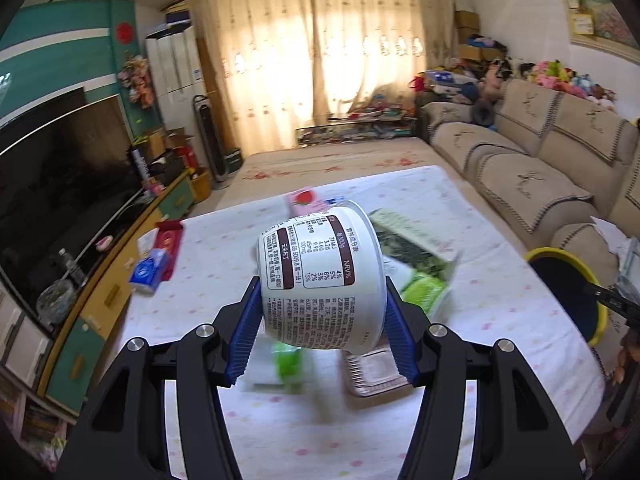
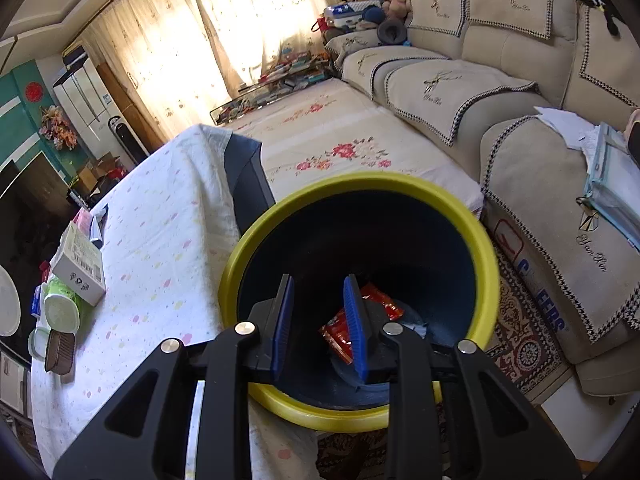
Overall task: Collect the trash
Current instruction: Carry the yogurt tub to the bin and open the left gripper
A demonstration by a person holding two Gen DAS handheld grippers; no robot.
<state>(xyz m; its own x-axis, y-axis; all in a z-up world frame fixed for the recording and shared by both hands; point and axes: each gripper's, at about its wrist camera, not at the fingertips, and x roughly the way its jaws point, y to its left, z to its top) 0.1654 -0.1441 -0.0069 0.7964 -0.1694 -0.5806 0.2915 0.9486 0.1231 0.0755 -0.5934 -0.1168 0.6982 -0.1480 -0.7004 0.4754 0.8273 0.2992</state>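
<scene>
A: What's the left claw [image 1: 322, 300] got?

B: White plastic cup [image 1: 320, 272], printed label w/ nutrition table. It's lying on its side between the blue pads, one pad pressing each side, rim pointing away from the camera. Held up off the table [image 1: 500, 300].

A: And under it?

B: Blurry, but there's a green-and-white packet [image 1: 424, 290] just right of the cup, a clear tray [image 1: 374, 372] below it, a pink carton [image 1: 306, 200] behind. Blue tissue pack [image 1: 150, 270] and a red box [image 1: 170, 238] well off to the left, near the table edge.

A: Right claw [image 2: 318, 324]?

B: Jaws narrow but apart, nothing between them. It hangs over the yellow-rimmed bin [image 2: 486, 248], which stands just beside the table on the sofa side. A red wrapper [image 2: 340, 330] lies at the bottom, seen past the right pad, not touching it.

A: Bin visible from the left side too?

B: Yep, at the far right, well apart from the cup.
</scene>
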